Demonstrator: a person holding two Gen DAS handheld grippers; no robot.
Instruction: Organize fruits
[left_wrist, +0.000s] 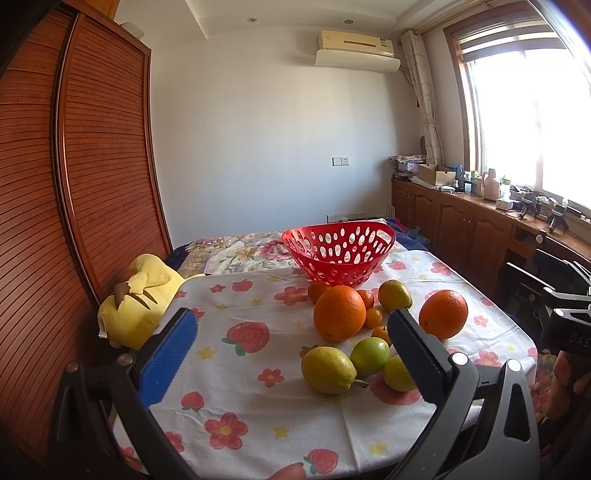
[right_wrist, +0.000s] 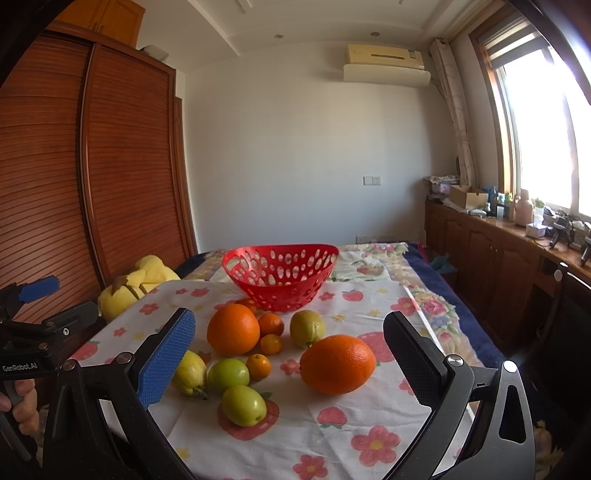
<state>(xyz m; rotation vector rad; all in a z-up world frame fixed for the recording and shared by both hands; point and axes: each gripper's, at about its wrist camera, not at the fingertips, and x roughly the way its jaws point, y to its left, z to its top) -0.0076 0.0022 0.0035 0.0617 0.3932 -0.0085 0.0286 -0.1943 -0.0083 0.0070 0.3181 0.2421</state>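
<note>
Both the left tool (left_wrist: 291, 347) and right tool (right_wrist: 289, 350) hang spread wide, empty. Ahead of the right tool lies an orange (right_wrist: 337, 364), loose on the table (right_wrist: 369, 424); the red basket (right_wrist: 280, 275) beyond looks empty. A glancing pinch could roll it off, probably rightward.

We hold our left black two-finger gripper with one blue pad (left_wrist: 291, 347) spread wide, gripping nothing, above the near edge of the flowered tablecloth (left_wrist: 240, 413). Our right black two-finger gripper (right_wrist: 290, 350) hovers beside it, equally wide, also gripping nothing.
</note>
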